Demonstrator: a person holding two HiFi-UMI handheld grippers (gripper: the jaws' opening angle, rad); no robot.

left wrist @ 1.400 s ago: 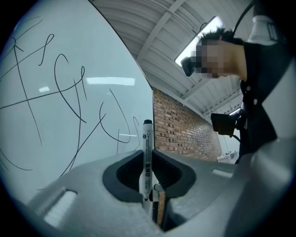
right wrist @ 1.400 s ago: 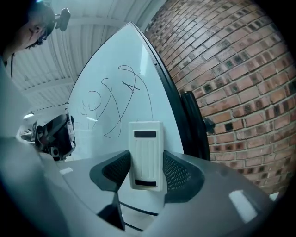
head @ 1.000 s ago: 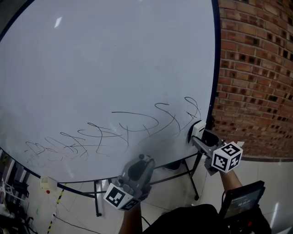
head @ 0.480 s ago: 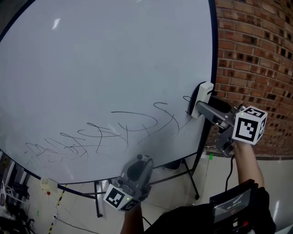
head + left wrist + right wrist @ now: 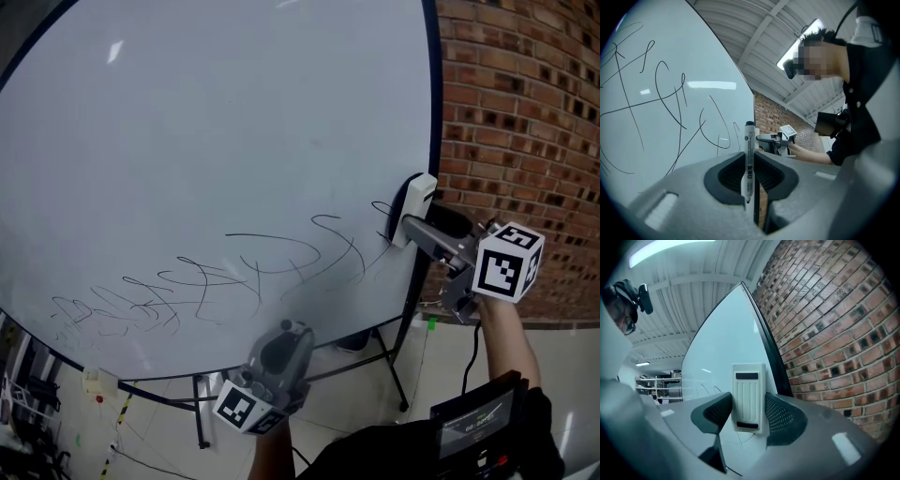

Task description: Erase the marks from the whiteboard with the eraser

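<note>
A large whiteboard [image 5: 216,141] fills the head view, with black scribbled marks [image 5: 234,272] across its lower part. My right gripper [image 5: 412,220] is shut on a white eraser [image 5: 411,208], which rests against the board's right edge over the rightmost marks. In the right gripper view the eraser [image 5: 749,397] stands upright between the jaws. My left gripper [image 5: 281,352] hangs below the board's bottom edge, shut on a black-capped white marker [image 5: 748,161]. The marks [image 5: 670,103] also show in the left gripper view.
A brick wall [image 5: 525,141] stands right behind the board's right side. The board's stand legs [image 5: 389,361] reach the tiled floor below. A person [image 5: 843,93] with a tablet-like device [image 5: 478,422] at the waist is seen in the left gripper view.
My right gripper rose with the eraser from the board's lower right edge up to the rightmost marks, then shifted slightly. The rightmost scribble looks shorter. The left gripper stayed put.
</note>
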